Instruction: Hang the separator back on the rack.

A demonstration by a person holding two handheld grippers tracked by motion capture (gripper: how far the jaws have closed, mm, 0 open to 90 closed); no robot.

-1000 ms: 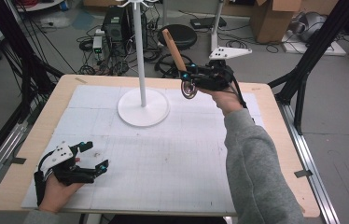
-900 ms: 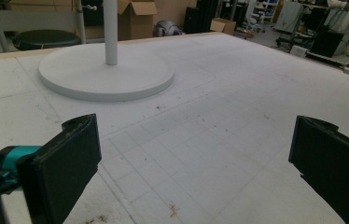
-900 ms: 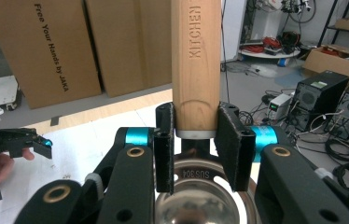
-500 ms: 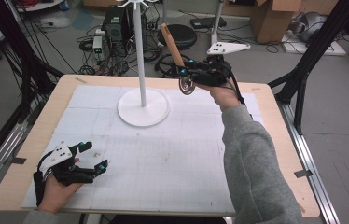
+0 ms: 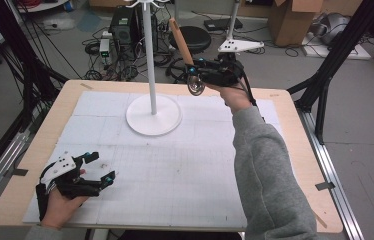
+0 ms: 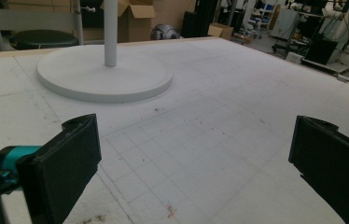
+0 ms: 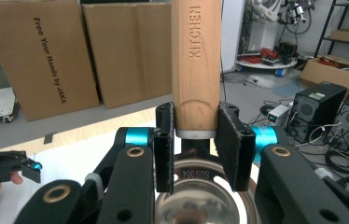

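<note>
A utensil with a wooden handle [image 5: 181,41] and a round steel head [image 5: 195,84] is held in the air right of the white stand's pole [image 5: 149,60], handle tilted up. My right gripper [image 5: 201,71] is shut on it where handle meets head. In the right gripper view the jaws clamp the handle [image 7: 196,60], marked KITCHEN, above the steel head [image 7: 205,200]. The stand's round base [image 5: 153,115] rests on the white mat. My left gripper [image 5: 101,168] lies open near the table's front left corner. Its jaws [image 6: 200,172] are wide apart above the mat, facing the stand base [image 6: 105,77].
The white gridded mat [image 5: 190,165] covers most of the wooden table [image 5: 295,150]. Hooks crown the stand at the top edge [image 5: 145,3]. Cardboard boxes [image 7: 70,51] stand beyond the table. The left hand's gripper [image 7: 9,165] appears far off in the right gripper view.
My right gripper has lifted the utensil a little higher and slightly left, toward the pole. The left gripper has stayed put.
</note>
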